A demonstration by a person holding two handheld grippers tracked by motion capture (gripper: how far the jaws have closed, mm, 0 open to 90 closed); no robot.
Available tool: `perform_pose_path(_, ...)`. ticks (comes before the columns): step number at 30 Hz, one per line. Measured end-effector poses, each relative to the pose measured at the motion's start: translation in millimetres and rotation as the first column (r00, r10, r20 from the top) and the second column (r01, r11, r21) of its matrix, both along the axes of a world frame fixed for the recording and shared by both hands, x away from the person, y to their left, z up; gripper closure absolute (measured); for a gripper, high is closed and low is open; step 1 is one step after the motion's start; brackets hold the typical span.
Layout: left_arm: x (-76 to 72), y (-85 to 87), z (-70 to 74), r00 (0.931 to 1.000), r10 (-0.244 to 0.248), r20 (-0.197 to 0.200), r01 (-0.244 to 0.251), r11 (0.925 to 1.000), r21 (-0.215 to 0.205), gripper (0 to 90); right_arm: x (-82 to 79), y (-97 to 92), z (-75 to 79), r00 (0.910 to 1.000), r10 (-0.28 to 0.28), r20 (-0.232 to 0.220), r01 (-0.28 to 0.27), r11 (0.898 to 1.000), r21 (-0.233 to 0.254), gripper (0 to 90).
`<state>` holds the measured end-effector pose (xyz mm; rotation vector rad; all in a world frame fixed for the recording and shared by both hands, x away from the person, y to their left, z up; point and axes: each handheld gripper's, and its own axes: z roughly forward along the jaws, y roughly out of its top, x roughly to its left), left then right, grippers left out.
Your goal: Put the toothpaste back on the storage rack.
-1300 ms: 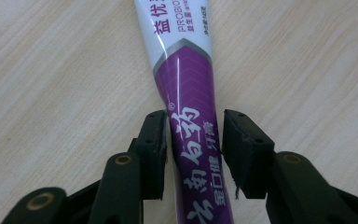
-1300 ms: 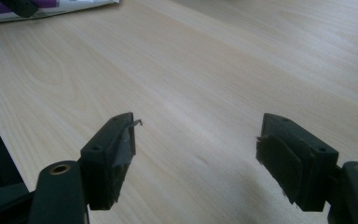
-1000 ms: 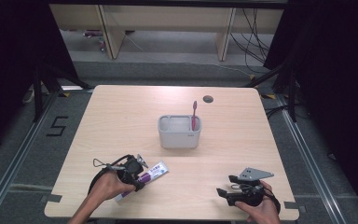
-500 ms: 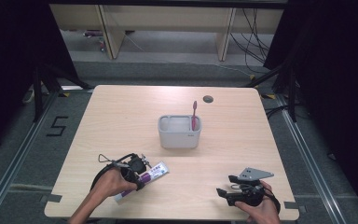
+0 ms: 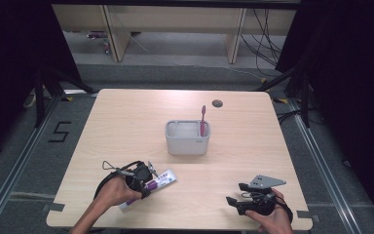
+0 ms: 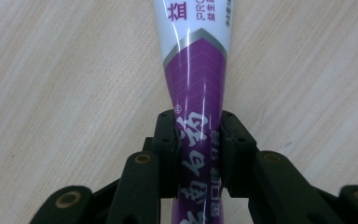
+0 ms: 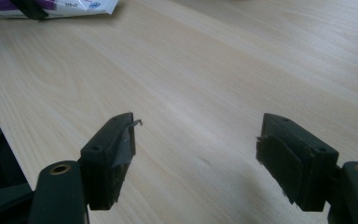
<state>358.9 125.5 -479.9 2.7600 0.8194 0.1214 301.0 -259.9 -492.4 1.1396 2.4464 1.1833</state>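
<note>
A white and purple toothpaste tube (image 5: 161,180) lies on the wooden table near the front left. My left gripper (image 5: 145,184) has just been closing its jaws, and in the left gripper view its pads (image 6: 168,140) squeeze the purple part of the tube (image 6: 196,70) from both sides. At the front right, my right gripper (image 5: 234,192) rests low over bare wood. It stands open (image 7: 198,144) with nothing between its jaws. The tube's flat end (image 7: 74,5) is visible far off in the right gripper view.
A grey holder (image 5: 187,144) stands at the table's middle with a pink toothbrush (image 5: 203,119) upright in its right compartment. A round cable hole (image 5: 217,103) lies near the far edge. Bare wood stretches between the two grippers.
The left gripper's jaws have drawn in on the toothpaste tube. Neither hand has shifted and the tube lies where it was.
</note>
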Motion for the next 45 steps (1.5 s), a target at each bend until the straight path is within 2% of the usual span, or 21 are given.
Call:
perform_pose_path(3, -0.7, 0.5, 0.3, 0.9999, -0.004, 0.010, 0.004, 1.0000, -0.005, 71.4, -0.2, -0.1, -0.4, 1.0000, -0.003, -0.003, 0.003, 1.000, 0.007, 28.1)
perform_pose_path(5, -1.5, 1.8, 0.5, 0.9998, -0.009, 0.020, 0.009, 0.9996, -0.027, 71.6, 0.4, -0.5, -0.2, 1.0000, 0.000, 0.005, 0.000, 1.000, 0.004, 28.1)
perform_pose_path(7, -1.4, 2.1, 0.6, 0.9997, -0.009, 0.023, 0.010, 0.9994, -0.033, 71.8, -0.6, 0.3, -0.4, 0.9999, -0.007, -0.011, 0.008, 1.000, 0.014, 28.1)
perform_pose_path(15, -0.7, 7.3, 8.6, 0.9974, 0.006, 0.072, 0.002, 0.9940, -0.110, 72.0, 0.1, -0.3, -0.6, 1.0000, -0.003, -0.001, 0.003, 1.000, 0.008, 28.1)
perform_pose_path(16, -0.1, 8.6, 10.3, 0.9979, 0.011, 0.063, -0.003, 0.9920, -0.126, 72.0, 0.1, -0.3, -0.5, 1.0000, -0.004, 0.001, 0.004, 1.000, 0.007, 28.1)
perform_pose_path(18, 1.0, 11.5, 15.0, 0.9958, 0.038, 0.083, -0.026, 0.9895, -0.142, 72.0, -0.6, 0.4, -0.7, 0.9998, -0.007, -0.018, 0.007, 1.000, 0.019, 28.1)
perform_pose_path(21, 2.0, 15.2, 20.2, 0.9929, 0.053, 0.106, -0.032, 0.9803, -0.195, 72.0, -0.5, 0.3, -0.8, 0.9998, -0.008, -0.019, 0.008, 1.000, 0.018, 28.1)
perform_pose_path(22, 2.1, 16.4, 23.2, 0.9929, 0.061, 0.102, -0.039, 0.9785, -0.202, 72.0, -0.3, 0.1, -0.8, 0.9999, -0.006, -0.014, 0.006, 1.000, 0.017, 28.1)
perform_pose_path(23, 2.6, 17.6, 25.3, 0.9908, 0.062, 0.120, -0.035, 0.9763, -0.214, 72.0, 1.4, -0.9, -1.4, 1.0000, 0.008, 0.001, -0.008, 1.000, 0.013, 28.1)
perform_pose_path(25, 2.6, 18.8, 27.9, 0.9894, 0.069, 0.128, -0.039, 0.9741, -0.223, 72.0, 1.4, -0.9, -1.6, 1.0000, 0.007, 0.000, -0.007, 1.000, 0.012, 28.1)
perform_pose_path(28, 4.8, 23.8, 36.5, 0.9850, 0.078, 0.154, -0.033, 0.9608, -0.275, 72.0, 1.1, -1.3, -1.1, 1.0000, -0.001, -0.003, 0.001, 1.000, 0.010, 28.1)
perform_pose_path(29, 5.8, 25.0, 38.2, 0.9828, 0.084, 0.165, -0.035, 0.9594, -0.280, 72.0, 1.4, -1.4, -1.6, 1.0000, 0.001, 0.001, -0.001, 1.000, 0.013, 28.1)
perform_pose_path(30, 6.3, 25.5, 39.0, 0.9782, 0.091, 0.187, -0.033, 0.9554, -0.294, 72.0, 1.5, -1.4, -1.8, 1.0000, 0.002, -0.007, -0.002, 1.000, 0.016, 28.1)
perform_pose_path(31, 6.4, 25.9, 40.5, 0.9747, 0.103, 0.198, -0.040, 0.9539, -0.297, 72.0, 1.4, -1.2, -1.9, 0.9999, 0.004, -0.015, -0.004, 1.000, 0.019, 28.1)
perform_pose_path(32, 7.1, 26.6, 41.3, 0.9747, 0.105, 0.197, -0.040, 0.9505, -0.308, 72.0, 1.1, -1.4, -1.2, 1.0000, -0.004, -0.005, 0.004, 1.000, 0.008, 28.1)
perform_pose_path(33, 7.8, 27.4, 42.8, 0.9700, 0.115, 0.214, -0.041, 0.9457, -0.322, 72.0, 1.4, -1.2, -1.7, 1.0000, 0.001, -0.010, 0.000, 1.000, 0.018, 28.1)
perform_pose_path(36, 8.5, 29.3, 47.7, 0.9628, 0.144, 0.228, -0.056, 0.9334, -0.355, 72.0, 0.9, -1.9, -1.4, 0.9999, -0.013, -0.010, 0.013, 1.000, 0.016, 28.1)
perform_pose_path(38, 9.9, 30.7, 51.1, 0.9610, 0.159, 0.226, -0.065, 0.9255, -0.373, 72.0, 1.4, -1.6, -1.9, 1.0000, -0.009, -0.001, 0.009, 1.000, 0.025, 28.1)
perform_pose_path(41, 12.9, 32.3, 56.4, 0.9462, 0.200, 0.255, -0.084, 0.9107, -0.405, 72.1, 0.8, -1.6, -1.8, 0.9999, -0.014, -0.010, 0.014, 1.000, 0.025, 28.1)
perform_pose_path(44, 16.5, 34.5, 61.7, 0.9387, 0.219, 0.267, -0.086, 0.8967, -0.434, 72.1, 0.0, -0.6, -1.2, 0.9998, -0.016, -0.014, 0.017, 0.999, 0.035, 28.1)
perform_pose_path(45, 18.2, 34.9, 63.7, 0.9347, 0.228, 0.273, -0.086, 0.8907, -0.446, 72.0, -0.2, -1.2, -0.6, 0.9997, -0.023, -0.008, 0.023, 1.000, 0.020, 28.1)
